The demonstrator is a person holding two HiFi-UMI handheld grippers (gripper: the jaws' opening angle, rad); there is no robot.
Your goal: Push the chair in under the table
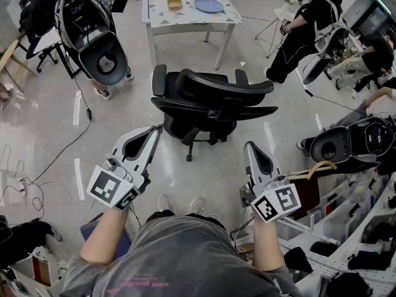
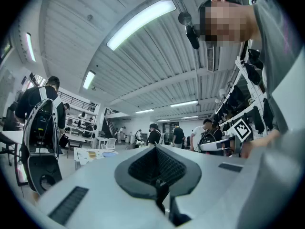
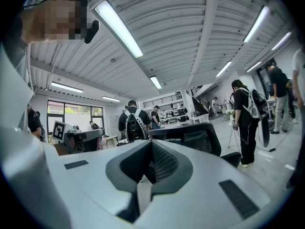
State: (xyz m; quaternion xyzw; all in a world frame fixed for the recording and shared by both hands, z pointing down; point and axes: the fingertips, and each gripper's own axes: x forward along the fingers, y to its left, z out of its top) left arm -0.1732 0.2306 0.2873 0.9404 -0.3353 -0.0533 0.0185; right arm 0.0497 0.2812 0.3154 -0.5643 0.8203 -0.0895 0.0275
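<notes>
Left tongs (image 1: 154, 130): we hold them level, jaws pressed together on nothing, the tip just beside the chair's near left edge.
Right tongs (image 1: 249, 146): closed and empty too, level, a little short of the chair.
Chair (image 1: 210, 101): black, on the floor ahead of us, backrest towards us, standing apart from the worktop, not under it.
Worktop (image 1: 189, 22): white, beyond the chair, carrying a blue plate (image 1: 208, 5) and a yellow dish (image 1: 174, 4).
</notes>
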